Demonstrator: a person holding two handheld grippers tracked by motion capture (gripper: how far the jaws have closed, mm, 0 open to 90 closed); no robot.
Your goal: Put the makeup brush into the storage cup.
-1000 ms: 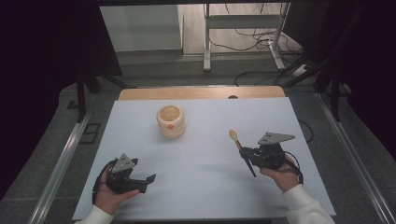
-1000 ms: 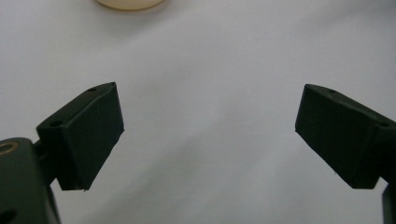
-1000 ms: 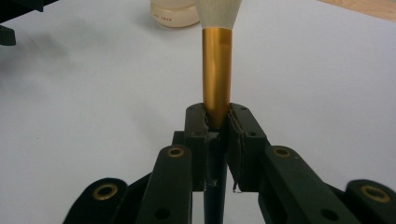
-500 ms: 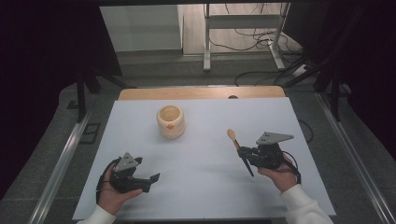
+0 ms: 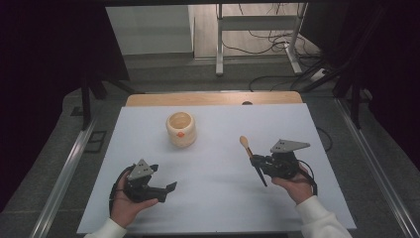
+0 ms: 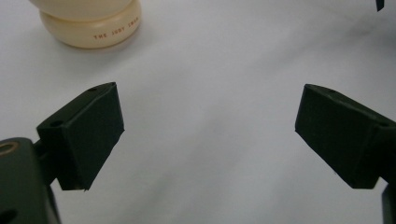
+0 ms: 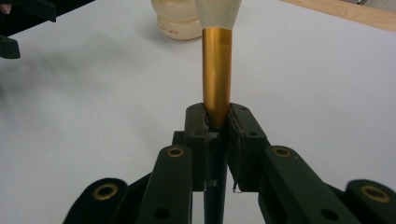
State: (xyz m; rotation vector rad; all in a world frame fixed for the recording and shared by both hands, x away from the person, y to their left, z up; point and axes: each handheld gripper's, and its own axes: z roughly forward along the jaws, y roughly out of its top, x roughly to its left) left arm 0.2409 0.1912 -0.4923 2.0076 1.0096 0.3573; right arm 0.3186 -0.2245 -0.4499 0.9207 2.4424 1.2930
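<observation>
Holding a makeup brush [image 7: 217,70] by its gold ferrule, the right gripper [image 5: 257,162] has its jaws clamped tight on the stem, black handle trailing back below the jaws, pale bristle head pointing forward toward the cream jar [image 5: 181,129]. In the high view the brush [image 5: 252,159] sits well to the right of the jar and nearer the person, lifted off the white table cover [image 5: 218,198] at a slant.

The left gripper [image 5: 168,188] hangs low on the near-left side of the jar, jaws spread wide with nothing between them (the left gripper view confirms bare cover between the pads [image 6: 86,133]). The jar's base [image 6: 91,28] shows ahead of it, apart from the jaws.

Risks, as judged from here:
- The grip is on a smooth tapered metal ferrule, so the brush could slide or pivot in the jaws if the head meets the jar rim at an angle.
- The jar stands free and looks light; a sideways push from the brush could tip or shove it, since the left gripper is not steadying it.
- The long handle behind the jaws could catch on the cover if the wrist drops.

Surroundings: bare cover lies between brush and jar, nothing in the way. The wooden table edge [image 5: 213,98] runs behind the jar; cables and a metal stand sit on the floor beyond.
</observation>
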